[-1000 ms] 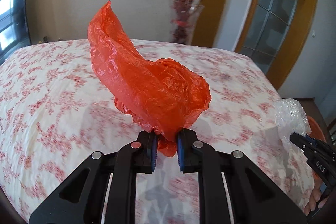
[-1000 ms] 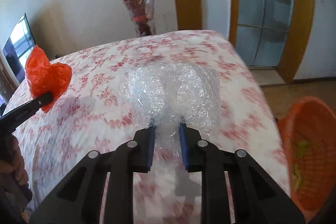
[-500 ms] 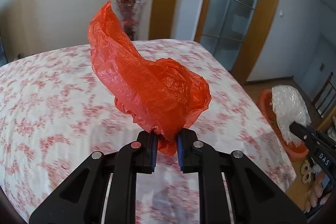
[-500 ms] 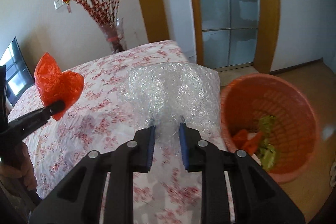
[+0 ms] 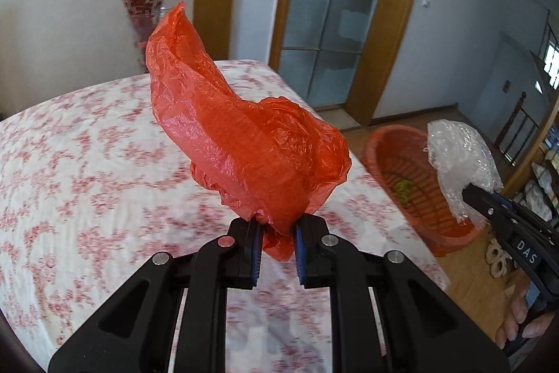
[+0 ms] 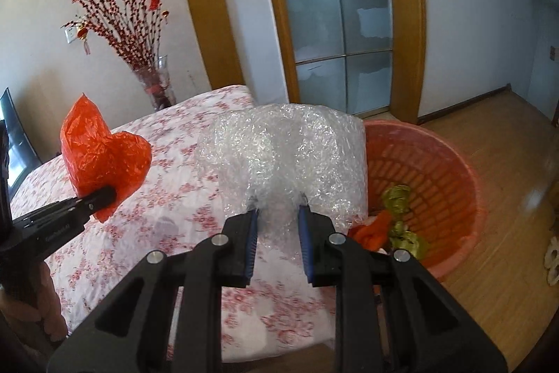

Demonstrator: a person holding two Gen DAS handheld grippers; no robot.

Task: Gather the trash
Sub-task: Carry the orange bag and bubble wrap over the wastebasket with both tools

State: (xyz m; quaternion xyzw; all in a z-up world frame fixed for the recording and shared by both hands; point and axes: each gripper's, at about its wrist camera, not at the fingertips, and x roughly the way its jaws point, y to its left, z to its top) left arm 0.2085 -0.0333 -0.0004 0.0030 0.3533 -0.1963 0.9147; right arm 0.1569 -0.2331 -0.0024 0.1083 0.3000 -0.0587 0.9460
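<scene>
The left tool (image 5: 276, 245) pinches a crumpled red thin-plastic bag (image 5: 241, 142) by its bottom, holding it up above the floral red-and-white bed cover (image 5: 87, 180). The right tool (image 6: 277, 242) grips a bunched clear bubble-wrap sheet (image 6: 283, 156) at the bed's edge, just beside the round orange slatted plastic basket (image 6: 443, 177) on the wooden floor (image 6: 506, 145).

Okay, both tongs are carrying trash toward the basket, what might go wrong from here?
1. The red plastic bag is pinched only at a small bottom corner by the left tongs; it may slip out.
2. The bubble wrap is bulky and hides part of the orange basket rim, so a release by the right tongs might miss.
</scene>
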